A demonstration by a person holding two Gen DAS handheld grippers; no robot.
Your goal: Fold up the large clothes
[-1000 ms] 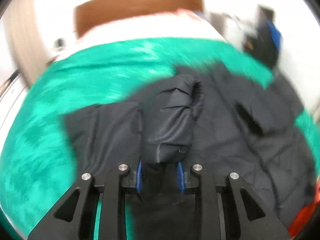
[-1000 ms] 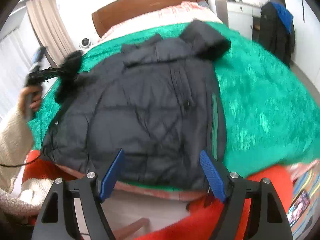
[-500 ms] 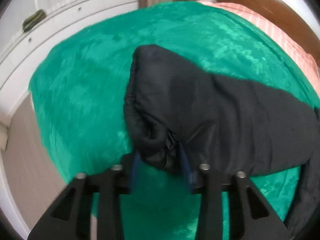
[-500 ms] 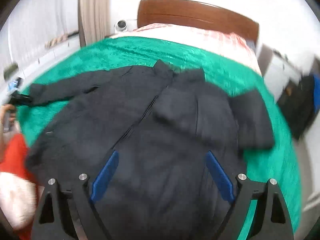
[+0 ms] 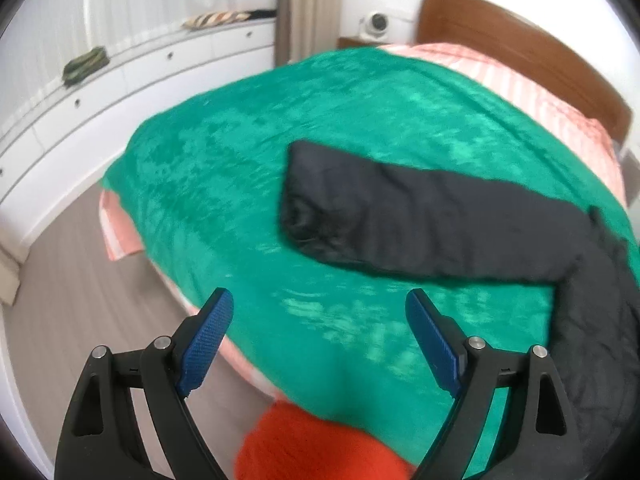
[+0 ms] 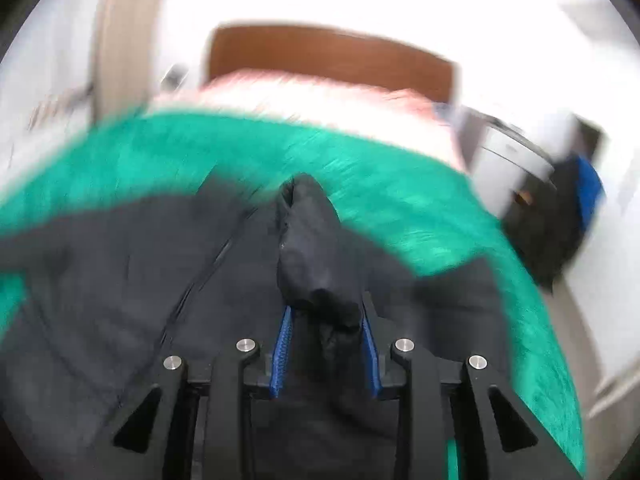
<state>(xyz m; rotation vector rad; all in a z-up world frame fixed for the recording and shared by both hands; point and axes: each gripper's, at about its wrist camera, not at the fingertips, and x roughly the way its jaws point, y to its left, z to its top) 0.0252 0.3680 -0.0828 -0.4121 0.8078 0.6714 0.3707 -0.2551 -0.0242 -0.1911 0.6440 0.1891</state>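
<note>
A black padded jacket (image 6: 132, 292) lies spread on a green blanket (image 5: 360, 128) that covers the bed. In the left wrist view one sleeve (image 5: 400, 216) stretches flat across the blanket, its cuff end pointing toward the far side of the bed, while the body of the jacket runs off the right edge of the picture. The left tongs (image 5: 320, 320) are opening and stand wide, with nothing between their blue pads (image 5: 208, 332); the sleeve lies beyond them, apart from both fingers. Below them a red-orange cloth (image 5: 316, 444) shows at the bottom of the picture. Behind the bed are a wooden headboard (image 5: 520, 44), a striped pink sheet (image 5: 516, 80), a curtain (image 5: 308, 4) and a white cabinet with drawers (image 5: 132, 76) along the wall. The right wrist view is blurred. There the right tongs (image 6: 324, 332) are closing, set narrow, with a bunched fold of the other sleeve (image 6: 316, 256) between their pads and rising above them, over the jacket's body.
</note>
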